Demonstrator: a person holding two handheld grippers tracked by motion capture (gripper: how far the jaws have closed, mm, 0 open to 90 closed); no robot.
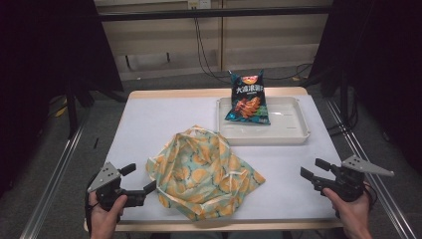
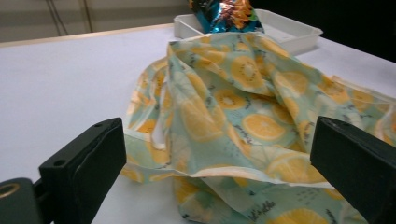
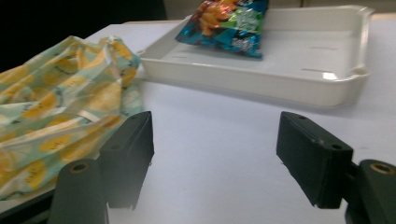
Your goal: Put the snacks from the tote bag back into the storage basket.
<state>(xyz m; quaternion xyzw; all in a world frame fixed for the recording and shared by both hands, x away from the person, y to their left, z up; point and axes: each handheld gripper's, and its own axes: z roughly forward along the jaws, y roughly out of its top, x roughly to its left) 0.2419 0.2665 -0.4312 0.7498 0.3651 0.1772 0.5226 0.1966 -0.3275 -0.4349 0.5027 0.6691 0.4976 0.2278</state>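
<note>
On the white table (image 1: pixel 149 124) lies a crumpled cloth bag (image 1: pixel 204 172) printed with orange slices on a pale green ground, a little toward 6 o'clock from the middle of the table. The left gripper (image 1: pixel 142 180) is held at about 8 o'clock of the table, its jaws spread wide and grasping nothing; one jaw tip is just beside the bag's edge, but I cannot tell if it touches. In the left gripper view the bag (image 2: pixel 243 116) lies between the two black jaws and beyond them. The right gripper (image 1: pixel 312 172) is at about 4 o'clock, also released, well apart from the bag. At about 1 o'clock stands a white tray (image 1: pixel 293 127), and a blue snack packet (image 1: pixel 247 99) leans over its far rim, its lower end inside the tray.
</note>
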